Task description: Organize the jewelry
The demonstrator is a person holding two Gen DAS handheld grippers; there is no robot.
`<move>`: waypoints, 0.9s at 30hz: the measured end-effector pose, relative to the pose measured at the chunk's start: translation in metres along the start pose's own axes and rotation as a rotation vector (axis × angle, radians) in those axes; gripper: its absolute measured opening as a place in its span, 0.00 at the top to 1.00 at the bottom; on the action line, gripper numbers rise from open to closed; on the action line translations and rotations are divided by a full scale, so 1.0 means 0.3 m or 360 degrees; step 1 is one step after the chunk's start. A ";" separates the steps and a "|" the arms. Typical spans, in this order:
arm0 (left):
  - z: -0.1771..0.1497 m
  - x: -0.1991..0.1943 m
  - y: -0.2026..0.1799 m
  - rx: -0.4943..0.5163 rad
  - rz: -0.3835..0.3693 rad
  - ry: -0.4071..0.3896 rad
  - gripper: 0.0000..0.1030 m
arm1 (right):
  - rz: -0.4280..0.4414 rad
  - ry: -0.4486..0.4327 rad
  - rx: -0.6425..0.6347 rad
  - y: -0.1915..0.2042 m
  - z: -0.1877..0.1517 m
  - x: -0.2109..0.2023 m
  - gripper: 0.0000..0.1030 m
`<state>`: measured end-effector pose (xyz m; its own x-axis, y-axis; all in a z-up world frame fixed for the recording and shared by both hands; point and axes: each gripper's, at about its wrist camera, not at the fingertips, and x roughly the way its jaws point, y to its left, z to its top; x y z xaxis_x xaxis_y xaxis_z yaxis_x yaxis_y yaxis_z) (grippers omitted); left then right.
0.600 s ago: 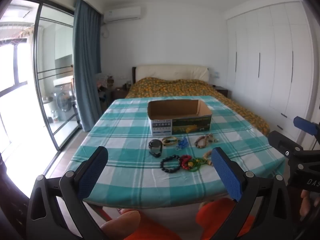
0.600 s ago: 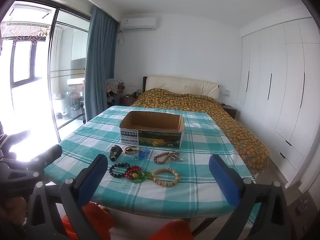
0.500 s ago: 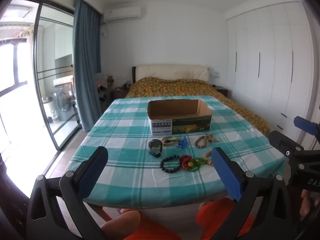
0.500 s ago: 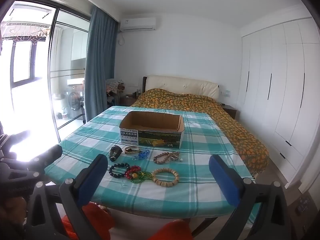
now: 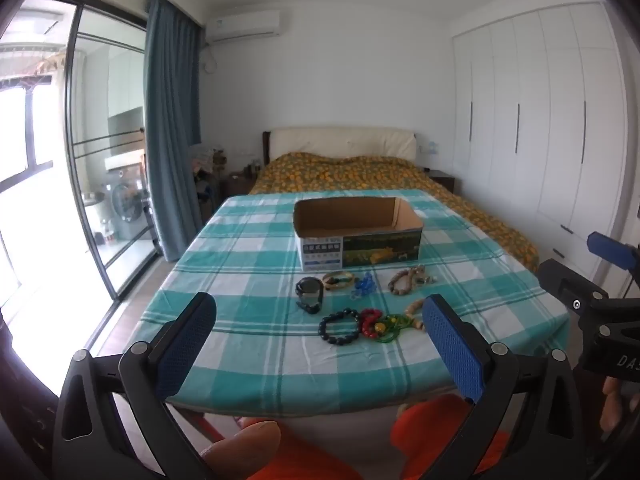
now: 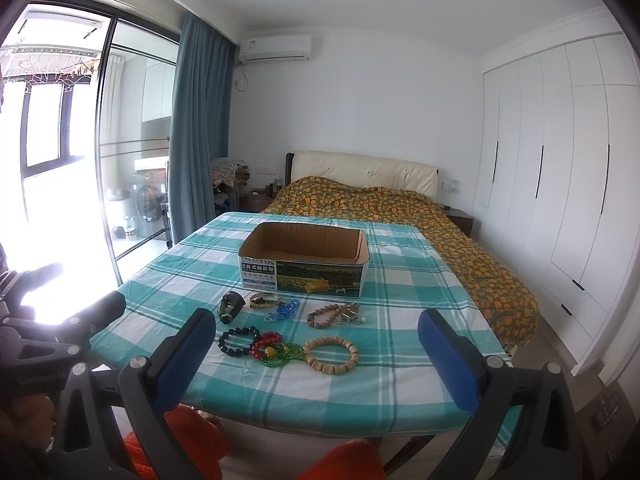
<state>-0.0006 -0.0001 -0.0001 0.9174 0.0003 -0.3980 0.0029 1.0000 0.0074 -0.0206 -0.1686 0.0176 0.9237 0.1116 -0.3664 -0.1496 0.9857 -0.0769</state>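
Both the left gripper and right gripper hang wide apart, empty, short of the table, where bracelets and perhaps a watch lie before the box.

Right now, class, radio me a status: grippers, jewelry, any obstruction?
Left gripper and right gripper open, empty, short of the table. Jewelry loose on the cloth; box behind it, open. Nothing in the way.

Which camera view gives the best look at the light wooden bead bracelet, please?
The right wrist view: the light wooden bead bracelet lies as a whole ring on the cloth. In the left wrist view, the left claw's finger hides most of it.
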 end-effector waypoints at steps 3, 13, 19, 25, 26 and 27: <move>-0.003 0.005 0.001 0.0001 0.0002 0.0000 0.00 | 0.0000 0.0001 0.0001 0.000 -0.001 -0.001 0.00; -0.018 0.007 -0.002 0.0001 0.0002 0.0000 0.00 | 0.0001 0.0002 0.0002 0.003 -0.004 -0.002 0.00; -0.016 0.006 -0.002 0.0000 0.0002 0.0003 0.00 | 0.0003 0.0004 0.0004 0.008 -0.013 -0.011 0.00; -0.015 0.007 -0.002 0.0001 0.0001 0.0003 0.00 | 0.0004 0.0004 0.0005 0.007 -0.013 -0.010 0.00; -0.014 0.007 -0.001 0.0001 0.0001 0.0004 0.00 | 0.0003 0.0005 0.0005 0.007 -0.013 -0.010 0.00; -0.012 0.005 -0.005 0.0003 0.0001 0.0003 0.00 | 0.0004 0.0005 0.0005 0.007 -0.014 -0.010 0.00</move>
<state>-0.0005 -0.0014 -0.0040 0.9166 0.0012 -0.3998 0.0028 1.0000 0.0094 -0.0252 -0.1672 0.0147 0.9222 0.1136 -0.3695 -0.1508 0.9858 -0.0733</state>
